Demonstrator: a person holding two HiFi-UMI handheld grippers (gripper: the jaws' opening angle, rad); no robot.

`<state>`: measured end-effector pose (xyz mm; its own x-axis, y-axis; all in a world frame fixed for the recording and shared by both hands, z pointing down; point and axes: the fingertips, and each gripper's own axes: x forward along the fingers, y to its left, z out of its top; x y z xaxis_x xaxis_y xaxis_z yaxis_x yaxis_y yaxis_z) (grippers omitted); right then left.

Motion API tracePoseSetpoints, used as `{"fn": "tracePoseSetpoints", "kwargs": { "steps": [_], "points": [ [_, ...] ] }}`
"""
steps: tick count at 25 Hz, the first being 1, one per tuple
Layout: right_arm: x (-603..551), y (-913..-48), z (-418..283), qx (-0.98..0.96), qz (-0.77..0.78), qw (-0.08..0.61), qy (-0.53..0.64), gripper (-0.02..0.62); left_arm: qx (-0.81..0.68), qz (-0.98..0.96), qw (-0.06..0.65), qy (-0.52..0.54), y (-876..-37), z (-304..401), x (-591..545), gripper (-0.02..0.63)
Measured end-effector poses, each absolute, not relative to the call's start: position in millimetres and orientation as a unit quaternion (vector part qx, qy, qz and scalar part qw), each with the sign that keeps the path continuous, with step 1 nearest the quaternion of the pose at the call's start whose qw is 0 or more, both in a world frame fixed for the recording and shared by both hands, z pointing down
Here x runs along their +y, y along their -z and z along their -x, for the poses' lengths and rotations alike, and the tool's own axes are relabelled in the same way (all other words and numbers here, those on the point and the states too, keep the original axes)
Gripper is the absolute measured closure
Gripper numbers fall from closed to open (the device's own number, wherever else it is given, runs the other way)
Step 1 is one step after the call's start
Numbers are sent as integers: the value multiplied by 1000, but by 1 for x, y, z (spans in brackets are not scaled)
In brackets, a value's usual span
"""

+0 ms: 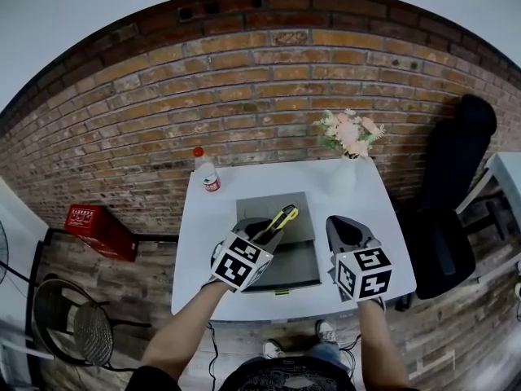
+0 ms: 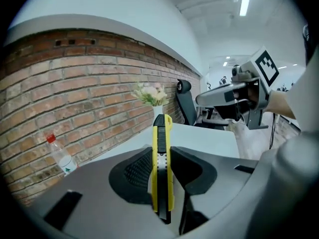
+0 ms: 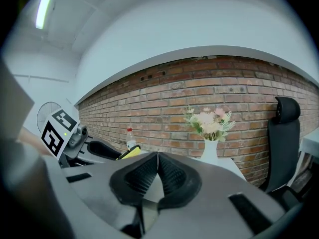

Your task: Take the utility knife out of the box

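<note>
Utility knife [image 2: 162, 173] clamped in your left gripper [image 1: 262, 233] seems clear of the central box [image 1: 297, 269]; lift steadily, right gripper [image 3: 157, 176] closed empty.

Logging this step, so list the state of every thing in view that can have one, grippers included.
utility knife: out of the box, clamped on edge between the left jaws.
left gripper: shut on the utility knife.
right gripper: shut, nothing between its jaws.
box: open, lid tipped back.
bottle: upright, red cap on.
vase: upright, flowers in it.
</note>
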<state>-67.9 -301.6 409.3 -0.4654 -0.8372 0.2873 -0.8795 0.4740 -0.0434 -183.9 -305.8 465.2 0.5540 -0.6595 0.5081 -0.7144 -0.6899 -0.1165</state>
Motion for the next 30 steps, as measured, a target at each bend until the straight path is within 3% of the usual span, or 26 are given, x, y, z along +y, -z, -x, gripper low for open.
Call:
{"fn": "tracePoseSetpoints", "kwargs": {
  "steps": [14,30],
  "points": [
    [-306,-382,89,-863,-493,94,-61,575,-513,-845,38,-144,-385,251,-305,477],
    [-308,-372,95,-863,-496,95,-40,577,-603,-790,61,-95,-382,317,-294,477]
  ]
}}
